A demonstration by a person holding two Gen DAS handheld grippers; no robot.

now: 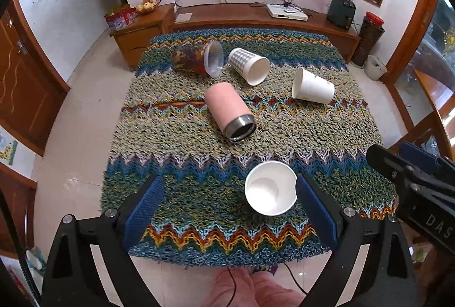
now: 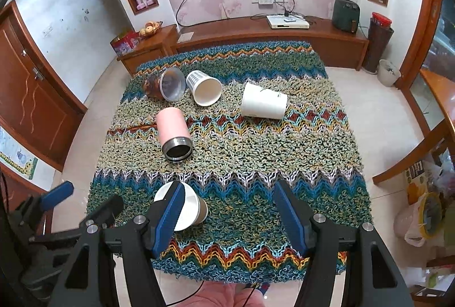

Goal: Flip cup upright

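Note:
Several cups lie on a shaggy zigzag rug [image 1: 199, 193]. A white paper cup [image 1: 270, 187] stands upright near the front, right beside my left gripper's right pad [image 1: 312, 207]. My left gripper [image 1: 227, 207] is open and empty. In the right wrist view the same cup [image 2: 190, 207] sits partly behind my right gripper's left finger [image 2: 170, 213]. My right gripper [image 2: 230, 219] is open and empty. A pink steel tumbler [image 1: 227, 111], a checked paper cup [image 1: 250, 65], a white paper cup [image 1: 312, 88] and a patterned plastic cup [image 1: 196, 58] lie on their sides.
The rug covers a low table [image 2: 327, 258] with tile floor around it. A wooden TV cabinet [image 1: 256, 20] runs along the back wall. The right gripper's body [image 1: 412, 182] shows at the right of the left wrist view. A glass-topped table [image 2: 438, 96] stands at right.

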